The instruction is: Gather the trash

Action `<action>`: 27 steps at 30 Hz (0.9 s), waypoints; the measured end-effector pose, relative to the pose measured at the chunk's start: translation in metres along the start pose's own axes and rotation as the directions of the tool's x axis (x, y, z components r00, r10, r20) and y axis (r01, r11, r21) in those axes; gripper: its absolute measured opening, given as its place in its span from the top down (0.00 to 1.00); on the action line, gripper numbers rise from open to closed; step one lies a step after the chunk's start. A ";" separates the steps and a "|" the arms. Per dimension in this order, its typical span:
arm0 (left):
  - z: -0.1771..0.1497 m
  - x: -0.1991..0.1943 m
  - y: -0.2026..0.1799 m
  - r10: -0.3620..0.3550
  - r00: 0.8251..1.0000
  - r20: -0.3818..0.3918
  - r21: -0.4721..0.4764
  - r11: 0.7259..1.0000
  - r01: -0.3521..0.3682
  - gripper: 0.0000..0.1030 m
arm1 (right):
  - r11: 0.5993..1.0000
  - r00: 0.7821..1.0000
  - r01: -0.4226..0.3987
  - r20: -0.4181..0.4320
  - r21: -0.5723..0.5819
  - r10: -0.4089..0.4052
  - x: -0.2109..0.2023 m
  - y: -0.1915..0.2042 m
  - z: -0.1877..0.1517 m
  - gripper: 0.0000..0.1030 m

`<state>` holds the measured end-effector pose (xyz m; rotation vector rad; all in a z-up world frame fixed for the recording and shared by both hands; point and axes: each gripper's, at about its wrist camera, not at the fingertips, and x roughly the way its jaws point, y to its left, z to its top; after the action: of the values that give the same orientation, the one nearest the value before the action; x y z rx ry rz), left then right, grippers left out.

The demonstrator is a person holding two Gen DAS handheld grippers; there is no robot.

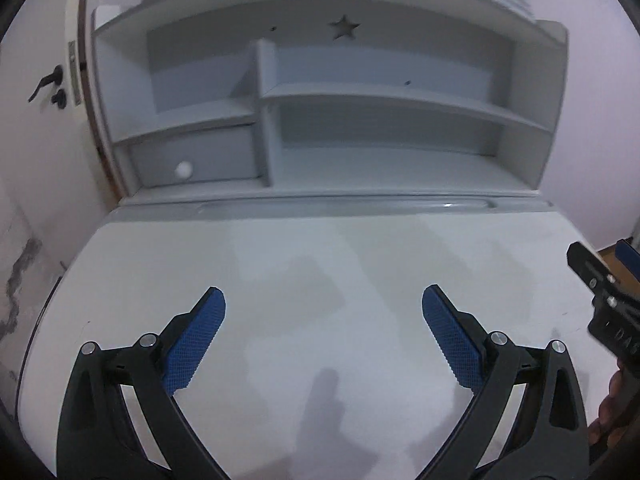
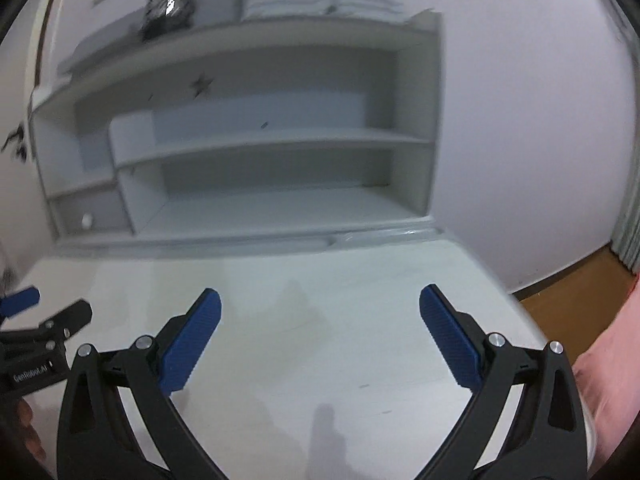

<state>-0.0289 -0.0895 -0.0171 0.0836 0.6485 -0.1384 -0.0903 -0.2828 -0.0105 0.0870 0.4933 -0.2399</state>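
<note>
Oddly, no trash shows anywhere on the smooth white desk top point(image 1: 320, 248) — the only loose thing is a small white ball point(image 1: 184, 169) in the grey shelf unit's point(image 1: 528, 80) lower-left cubby. The left gripper point(image 1: 323, 312) and right gripper point(image 2: 320, 312) hover side by side over the desk, blue ribbed pads point(image 1: 198, 344) spread wide and empty — poised, I'd guess, while hunting for something to pick up

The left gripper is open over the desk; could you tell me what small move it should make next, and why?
Probably ease the left gripper forward and left toward the small white ball in the lower-left shelf compartment. It looks like the only loose item, the desk top shows no trash, and both sets of jaws stand wide open, holding nothing.
</note>
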 end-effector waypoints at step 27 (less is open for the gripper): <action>-0.009 -0.010 0.013 0.053 0.996 0.066 0.075 0.995 -0.058 0.07 | 0.999 0.994 0.008 -0.107 0.037 -0.004 0.008 0.015 -0.010 0.07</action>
<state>-0.0405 -0.0749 -0.0177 0.1711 0.5768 -0.1117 -0.0842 -0.2682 -0.0222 0.1358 0.5955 -0.2509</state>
